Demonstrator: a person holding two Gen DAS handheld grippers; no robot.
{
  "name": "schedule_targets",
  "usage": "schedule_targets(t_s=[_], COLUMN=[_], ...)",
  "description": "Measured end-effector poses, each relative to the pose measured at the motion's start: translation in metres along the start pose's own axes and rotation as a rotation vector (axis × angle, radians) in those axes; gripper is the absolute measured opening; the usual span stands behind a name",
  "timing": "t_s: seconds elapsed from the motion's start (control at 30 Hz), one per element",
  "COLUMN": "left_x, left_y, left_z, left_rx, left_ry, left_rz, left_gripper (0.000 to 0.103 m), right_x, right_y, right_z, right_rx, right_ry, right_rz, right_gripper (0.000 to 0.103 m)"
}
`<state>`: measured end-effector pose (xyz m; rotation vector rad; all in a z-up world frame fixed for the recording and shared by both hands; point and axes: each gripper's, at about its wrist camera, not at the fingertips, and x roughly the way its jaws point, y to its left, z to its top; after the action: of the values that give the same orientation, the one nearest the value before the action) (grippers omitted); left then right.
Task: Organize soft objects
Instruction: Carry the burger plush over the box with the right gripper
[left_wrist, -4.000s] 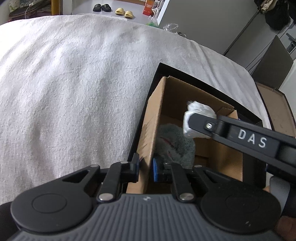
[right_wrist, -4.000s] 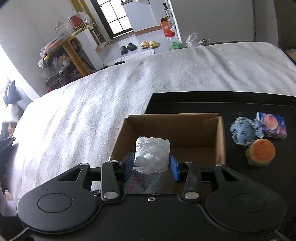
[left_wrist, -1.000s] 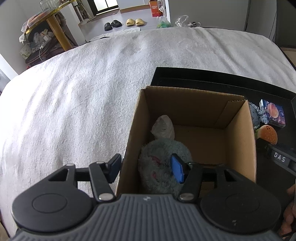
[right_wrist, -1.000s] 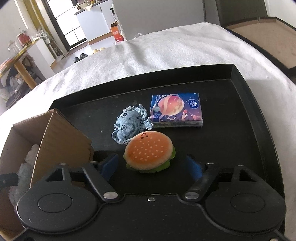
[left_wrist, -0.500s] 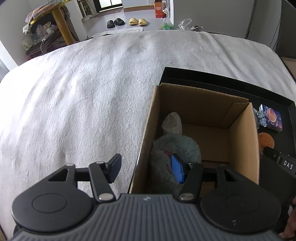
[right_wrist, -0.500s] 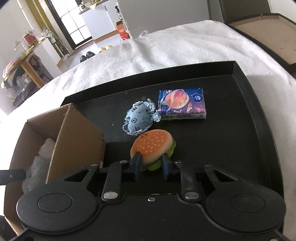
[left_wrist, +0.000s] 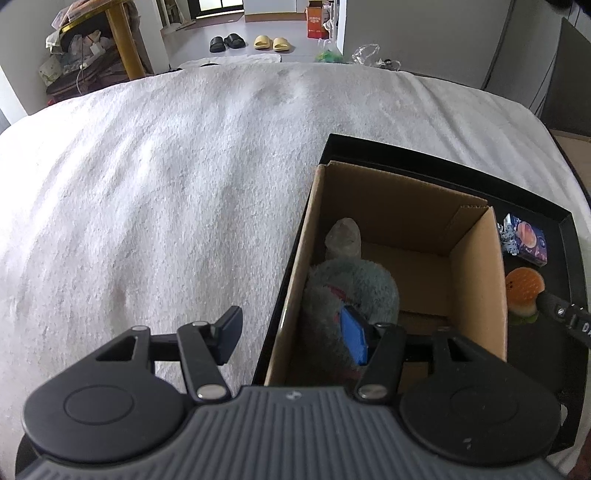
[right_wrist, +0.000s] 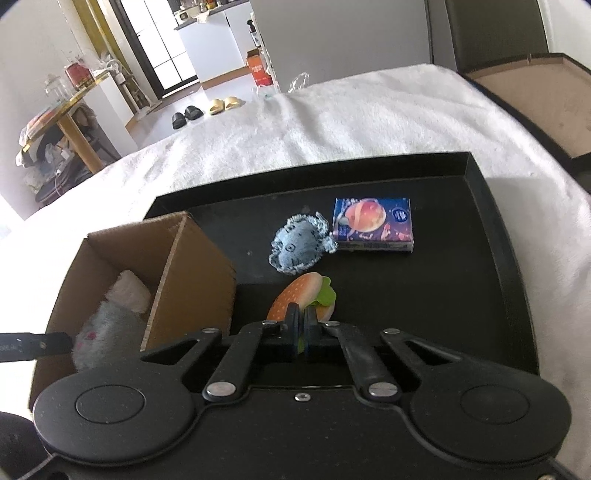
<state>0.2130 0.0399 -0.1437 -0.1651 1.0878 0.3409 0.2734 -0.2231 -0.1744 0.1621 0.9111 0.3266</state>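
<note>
A cardboard box (left_wrist: 476, 273) stands on the left of a black tray (right_wrist: 480, 295). In it lie a grey plush toy (left_wrist: 351, 291) and a white tissue wad (left_wrist: 343, 236). My left gripper (left_wrist: 291, 334) is open, astride the box's left wall. My right gripper (right_wrist: 303, 330) is shut on a plush hamburger (right_wrist: 306, 291), which is tilted up beside the box; it also shows in the left wrist view (left_wrist: 524, 288). A blue denim plush (right_wrist: 299, 245) and a tissue pack (right_wrist: 373, 225) lie on the tray behind it.
The tray rests on a white fuzzy blanket (left_wrist: 166, 192) that covers the bed. A brown board (right_wrist: 535, 96) lies off the bed to the far right. Slippers (left_wrist: 271, 42) and a side table (left_wrist: 122, 40) stand on the floor beyond.
My right gripper closed on the hamburger and tipped it up off the tray. My left gripper shifted a little left and back at the box's wall, still open.
</note>
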Motion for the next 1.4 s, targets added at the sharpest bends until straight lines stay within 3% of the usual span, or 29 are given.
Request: schedule_targets(t_s=[0.53,1.03,1.23,1.4], left_x=[0.001,0.013,0.018,0.021], left_y=[0.022,0.037,0.041,0.046], left_z=[-0.008,-0.014,-0.014,-0.013], left_rx=[-0.045,-0.085,-0.109,-0.128], left_ry=[0.012,0.032,0.031,0.027], left_rz=[-0.069,-0.163,-0.202,-0.226], left_gripper=[0.057,0.056,0.05,0.027], right_x=[-0.043,-0.027,-0.016,-0.004], right_y=[0.055,0.112,0.121,0.128], right_z=[0.029,0.027,0.024,0.021], right_rx=[-0.073,-0.162,-0.176,-0.189], right_ry=[-0.105,-0.073,-0.042,-0.02], right_rz=[0.042,0.073,0.052,0.04], right_gripper=[0.002,0.002,0.002,0.002])
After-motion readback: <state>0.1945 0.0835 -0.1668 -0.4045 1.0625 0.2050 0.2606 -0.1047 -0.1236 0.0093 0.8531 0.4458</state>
